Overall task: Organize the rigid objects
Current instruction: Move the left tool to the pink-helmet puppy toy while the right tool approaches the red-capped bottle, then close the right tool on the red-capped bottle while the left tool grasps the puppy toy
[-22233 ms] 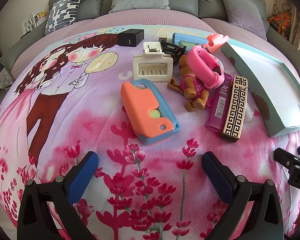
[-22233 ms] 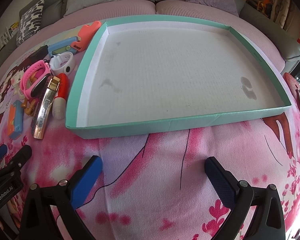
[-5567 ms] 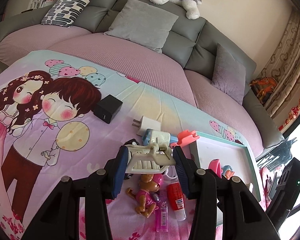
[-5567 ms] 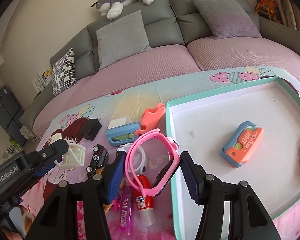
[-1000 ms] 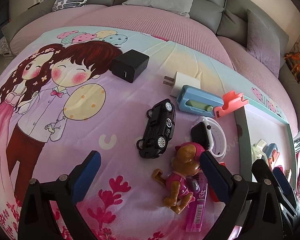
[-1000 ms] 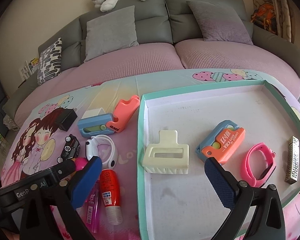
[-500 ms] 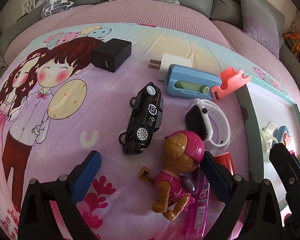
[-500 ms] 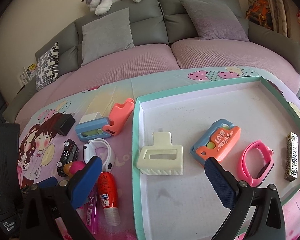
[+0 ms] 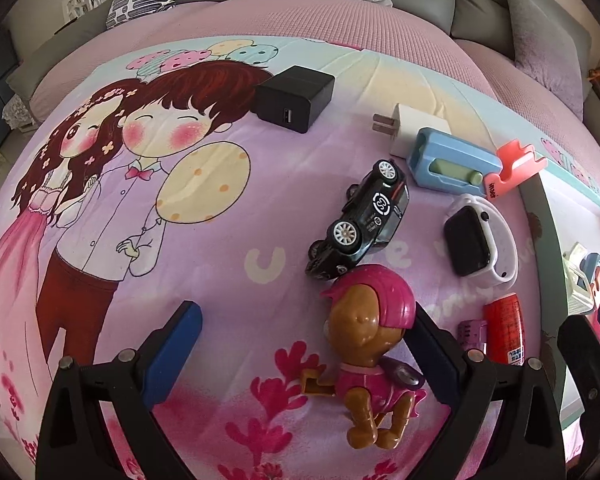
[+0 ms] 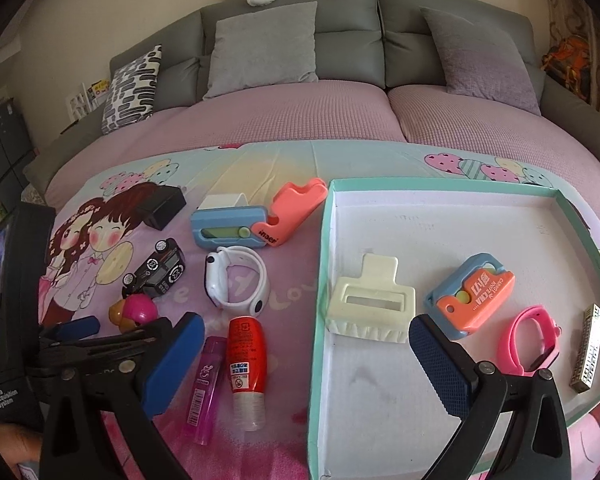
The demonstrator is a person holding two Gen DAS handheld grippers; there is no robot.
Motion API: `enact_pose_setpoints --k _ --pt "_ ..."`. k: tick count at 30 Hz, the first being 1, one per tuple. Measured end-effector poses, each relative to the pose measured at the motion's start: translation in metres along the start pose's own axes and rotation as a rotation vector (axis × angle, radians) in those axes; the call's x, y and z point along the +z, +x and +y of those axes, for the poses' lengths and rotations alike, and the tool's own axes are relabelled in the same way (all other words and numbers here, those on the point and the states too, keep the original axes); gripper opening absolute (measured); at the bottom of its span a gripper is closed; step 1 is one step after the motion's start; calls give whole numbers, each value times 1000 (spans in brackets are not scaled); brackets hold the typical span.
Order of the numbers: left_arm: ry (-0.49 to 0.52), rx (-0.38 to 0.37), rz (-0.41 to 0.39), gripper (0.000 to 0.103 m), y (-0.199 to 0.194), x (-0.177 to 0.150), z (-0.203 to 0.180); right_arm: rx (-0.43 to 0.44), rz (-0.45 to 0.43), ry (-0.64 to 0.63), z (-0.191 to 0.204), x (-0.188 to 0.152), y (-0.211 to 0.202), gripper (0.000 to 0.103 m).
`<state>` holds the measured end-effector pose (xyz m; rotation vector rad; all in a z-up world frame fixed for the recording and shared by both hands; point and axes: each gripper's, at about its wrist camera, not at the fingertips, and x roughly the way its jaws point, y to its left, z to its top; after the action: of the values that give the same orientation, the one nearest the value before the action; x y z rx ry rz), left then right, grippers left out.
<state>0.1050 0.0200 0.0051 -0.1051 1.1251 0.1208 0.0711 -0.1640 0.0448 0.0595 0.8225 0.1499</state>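
The left tool (image 9: 300, 344) is spread wide, its blue ribbed pads either side of the puppy figurine (image 9: 370, 364), whose pink helmet lies just beside the right pad — nothing gripped yet. The right tool (image 10: 306, 360) hangs released too, over the near edge of the tray (image 10: 320, 264).

By my reckoning the sorting is under half done. Four pieces lie in the teal-rimmed, white-floored cardboard tray: a cream plastic brush (image 10: 370, 304), an orange-and-blue utility knife (image 10: 472, 296), a pink silicone band (image 10: 530, 340) and a slim gold-patterned bar (image 10: 588, 348).

On the printed bedspread (image 9: 140, 200) remain the glossy moulded figurine, a black die-cast toy car (image 9: 360, 220), a white smartwatch (image 9: 480, 236) with a soft looped strap, a boxy black charger (image 9: 296, 98), a white plug adapter (image 9: 414, 134), a blue-and-coral cutter (image 9: 472, 166), a red bottle (image 10: 246, 360) with a clear cap — and a translucent purple lead case (image 10: 206, 384).
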Motion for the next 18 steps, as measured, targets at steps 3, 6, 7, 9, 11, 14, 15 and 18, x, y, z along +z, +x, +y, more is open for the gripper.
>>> enact_pose_setpoints --k 3,6,7,9,11,14,15,18 --pt "-4 -1 3 99 -1 -1 4 20 3 -39 9 -2 0 94" --pt "1 -1 6 99 -1 -2 4 41 15 -61 16 -3 2 80" --pt "2 -1 7 99 0 -2 4 50 20 -65 17 -4 3 74" --pt "-3 -5 11 99 0 -1 5 61 29 -71 19 -5 4 67" --pt "-14 -11 14 99 0 -1 7 52 27 -86 22 -6 4 58" --pt "-28 -16 15 99 1 -1 10 72 43 -79 23 -6 6 50" --pt "-32 -18 14 99 3 2 13 76 47 -83 24 -6 6 50" --pt "-50 -24 10 99 3 1 18 75 57 -102 29 -8 8 49"
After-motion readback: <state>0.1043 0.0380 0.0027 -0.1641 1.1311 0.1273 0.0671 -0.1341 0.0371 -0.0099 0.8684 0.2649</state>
